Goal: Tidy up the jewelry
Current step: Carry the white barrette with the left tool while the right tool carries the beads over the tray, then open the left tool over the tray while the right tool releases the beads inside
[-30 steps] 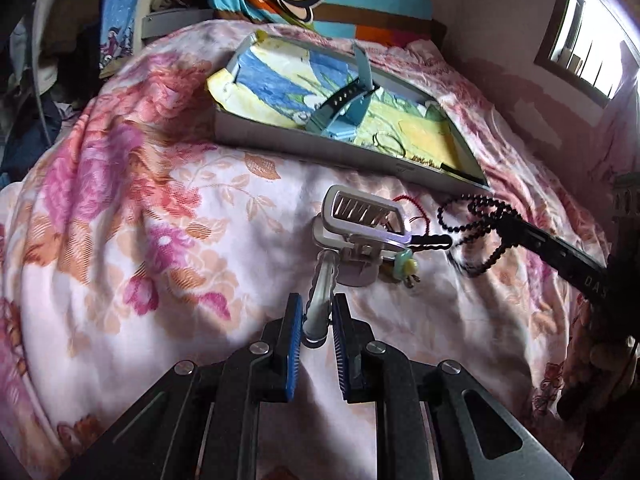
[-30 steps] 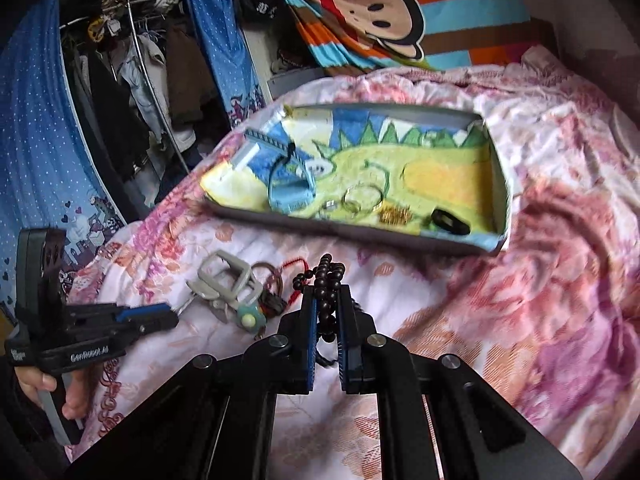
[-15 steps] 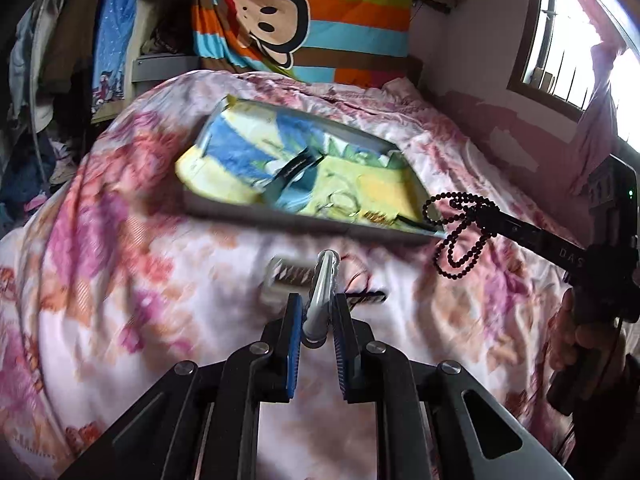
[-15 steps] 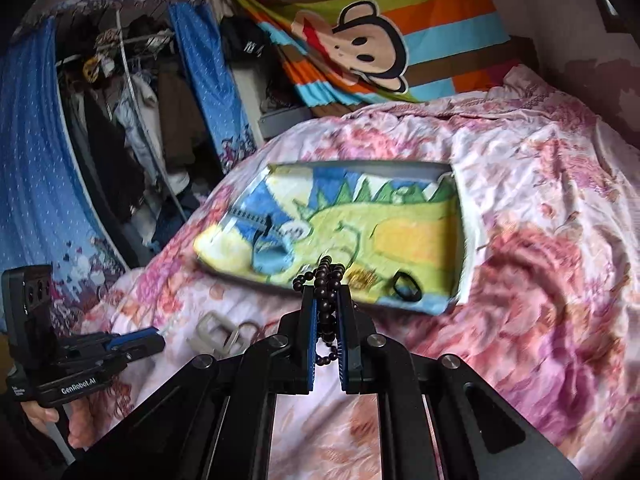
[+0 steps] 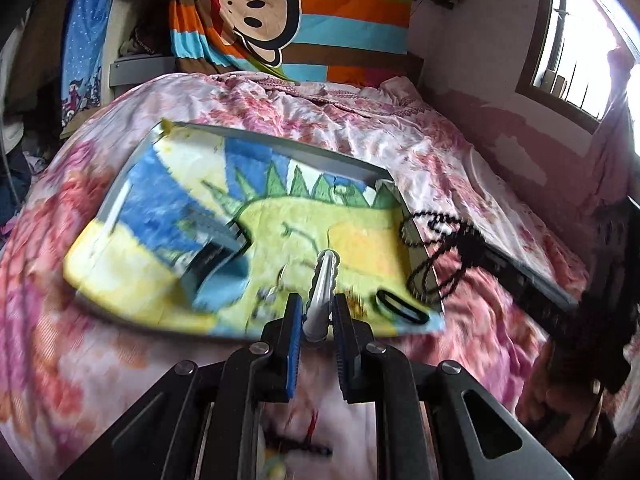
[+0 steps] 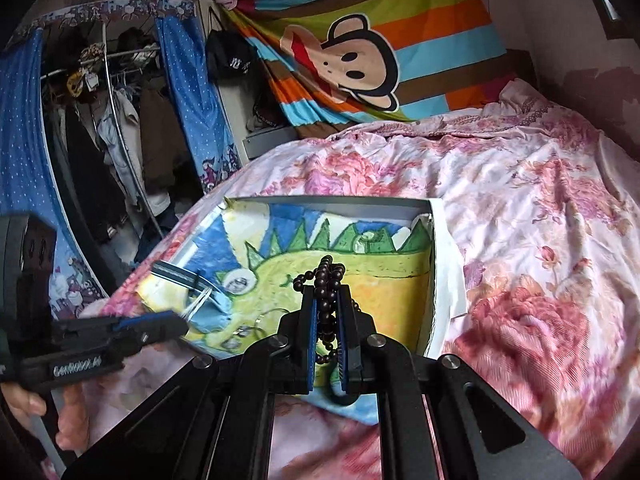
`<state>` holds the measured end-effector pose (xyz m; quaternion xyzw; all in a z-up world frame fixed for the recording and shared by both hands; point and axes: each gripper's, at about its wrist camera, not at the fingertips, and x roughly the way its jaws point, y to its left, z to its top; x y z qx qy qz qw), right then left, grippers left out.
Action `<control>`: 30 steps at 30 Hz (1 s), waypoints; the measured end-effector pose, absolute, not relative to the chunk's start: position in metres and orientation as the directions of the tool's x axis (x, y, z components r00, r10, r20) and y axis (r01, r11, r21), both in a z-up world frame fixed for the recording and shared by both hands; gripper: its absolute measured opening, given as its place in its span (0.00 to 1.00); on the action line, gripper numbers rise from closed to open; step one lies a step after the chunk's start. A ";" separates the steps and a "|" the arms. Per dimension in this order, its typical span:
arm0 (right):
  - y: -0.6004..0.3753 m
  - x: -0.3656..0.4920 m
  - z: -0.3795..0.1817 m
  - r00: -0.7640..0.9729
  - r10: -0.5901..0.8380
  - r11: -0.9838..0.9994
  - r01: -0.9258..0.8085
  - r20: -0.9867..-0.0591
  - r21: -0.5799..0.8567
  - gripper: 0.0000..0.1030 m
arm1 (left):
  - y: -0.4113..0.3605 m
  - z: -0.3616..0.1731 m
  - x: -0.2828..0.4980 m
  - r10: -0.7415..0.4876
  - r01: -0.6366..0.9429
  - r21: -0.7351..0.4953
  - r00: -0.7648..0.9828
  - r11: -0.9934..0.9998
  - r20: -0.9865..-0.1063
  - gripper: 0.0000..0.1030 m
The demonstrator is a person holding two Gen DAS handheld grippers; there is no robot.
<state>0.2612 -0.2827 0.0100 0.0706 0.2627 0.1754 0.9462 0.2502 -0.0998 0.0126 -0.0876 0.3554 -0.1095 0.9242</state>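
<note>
White lettering on the side of the left gripper [image 6: 176,322] reads roughly "GenRobot.AI"; it is blurred. A dark cap [image 6: 230,62] hanging by the wardrobe carries white characters too small to read.

The left gripper [image 5: 316,316] has its jaws narrowed on a pale grey clip [image 5: 322,284], which juts forward from between the fingers over the tray [image 5: 280,148]. The right gripper [image 6: 328,320] is clamped on a string of dark beads [image 6: 326,280], bunched above the fingertips and looping below them.

Ahead of both lies the tray on a floral bedspread [image 6: 540,240], lined with a dinosaur towel [image 6: 384,288]. A blue band [image 5: 220,284] lies left of the left fingers, a black ring [image 5: 400,308] to their right. A monkey blanket [image 5: 280,12] hangs beyond.
</note>
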 end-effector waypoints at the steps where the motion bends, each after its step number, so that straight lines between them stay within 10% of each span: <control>1: -0.283 0.266 0.005 0.796 0.366 0.930 -0.295 -0.481 0.220 0.08 | -0.104 0.011 0.257 -0.259 0.138 -0.233 0.725 0.963 -0.638 0.14; 19: -0.293 0.291 -0.044 0.749 0.321 0.947 -0.244 -0.580 0.209 0.10 | -0.124 -0.039 0.323 -0.210 0.046 -0.236 0.636 0.971 -0.742 0.14; 30: -0.300 0.287 -0.040 0.769 0.292 0.956 -0.218 -0.569 0.197 0.35 | -0.123 -0.038 0.320 -0.204 0.039 -0.231 0.625 0.972 -0.754 0.14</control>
